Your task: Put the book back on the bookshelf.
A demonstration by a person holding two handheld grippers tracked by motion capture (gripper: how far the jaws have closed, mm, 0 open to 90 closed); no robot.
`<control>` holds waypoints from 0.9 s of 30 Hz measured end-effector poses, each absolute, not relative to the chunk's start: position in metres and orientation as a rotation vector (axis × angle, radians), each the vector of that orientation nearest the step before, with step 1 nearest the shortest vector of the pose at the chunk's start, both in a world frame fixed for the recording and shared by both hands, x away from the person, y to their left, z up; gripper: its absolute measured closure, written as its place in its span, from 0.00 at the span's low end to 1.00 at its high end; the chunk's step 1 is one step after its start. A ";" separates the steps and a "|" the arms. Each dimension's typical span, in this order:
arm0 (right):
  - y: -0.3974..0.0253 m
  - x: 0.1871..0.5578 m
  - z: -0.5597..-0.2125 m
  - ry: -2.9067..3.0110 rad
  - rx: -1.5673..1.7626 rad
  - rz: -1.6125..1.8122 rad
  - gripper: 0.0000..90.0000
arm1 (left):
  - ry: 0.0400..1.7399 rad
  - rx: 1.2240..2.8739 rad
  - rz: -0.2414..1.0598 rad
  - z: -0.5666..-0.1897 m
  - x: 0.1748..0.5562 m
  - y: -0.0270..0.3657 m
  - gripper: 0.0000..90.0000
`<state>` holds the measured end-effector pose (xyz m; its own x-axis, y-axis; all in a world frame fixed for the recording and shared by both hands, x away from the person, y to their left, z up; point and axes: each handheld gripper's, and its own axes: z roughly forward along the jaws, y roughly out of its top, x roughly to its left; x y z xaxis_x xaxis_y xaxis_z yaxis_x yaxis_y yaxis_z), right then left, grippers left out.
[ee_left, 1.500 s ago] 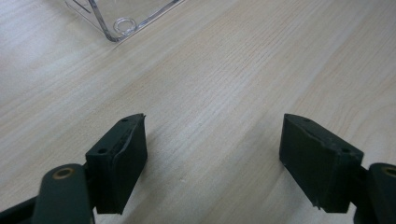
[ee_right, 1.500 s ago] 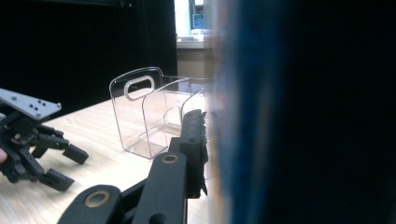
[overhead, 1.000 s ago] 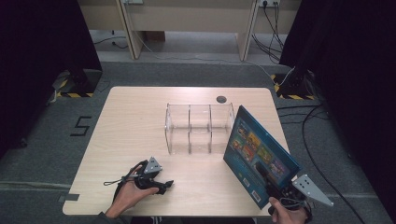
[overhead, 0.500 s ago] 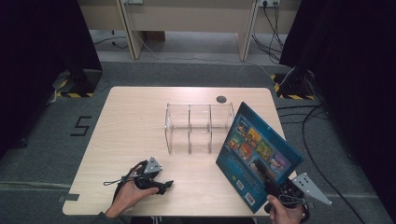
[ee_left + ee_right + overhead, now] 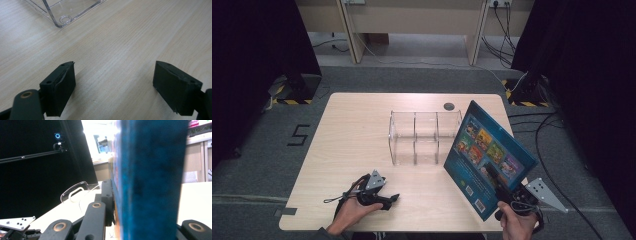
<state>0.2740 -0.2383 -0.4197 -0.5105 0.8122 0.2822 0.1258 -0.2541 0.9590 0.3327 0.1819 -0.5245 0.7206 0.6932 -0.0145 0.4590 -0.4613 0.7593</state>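
A large blue picture book [image 5: 489,155] stands tilted above the table's right front, back cover toward me. My right gripper [image 5: 493,176] is shut on its lower edge, a hand behind it. In the right gripper view the book's blue edge [image 5: 150,177] is clamped between the jaws. A clear three-compartment organizer [image 5: 424,136] sits mid-table, just left of the book. My left gripper [image 5: 391,199] rests on the table at the front left, held by a hand. Its jaws stand wide open over bare wood [image 5: 113,80], with the organizer's corner [image 5: 62,18] ahead.
The light wooden table [image 5: 357,130] has a small dark round port [image 5: 449,106] near its back edge. Dark curtains flank the space, and cables lie on the floor at the right [image 5: 542,125]. A grey gripper plate [image 5: 17,222] is low left in the right gripper view.
The book has swung up and a little left toward the organizer, its top corner higher than before. The left hand and gripper have stayed put.
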 end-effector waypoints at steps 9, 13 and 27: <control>-0.234 0.284 -0.416 1.496 1.141 1.805 0.91 | 0.871 2.146 0.375 -0.525 0.333 0.181 0.15; -0.231 0.289 -0.414 1.493 1.141 1.801 0.91 | 0.870 2.147 0.374 -0.525 0.333 0.181 0.15; -0.221 0.311 -0.410 1.472 1.157 1.777 0.91 | 0.868 2.148 0.373 -0.525 0.333 0.181 0.15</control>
<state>0.3105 -0.2214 -0.4096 -0.4756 0.8381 0.2671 0.1062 -0.2467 0.9633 0.3331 0.1814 -0.5245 0.7242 0.6894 -0.0164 0.4624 -0.4678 0.7533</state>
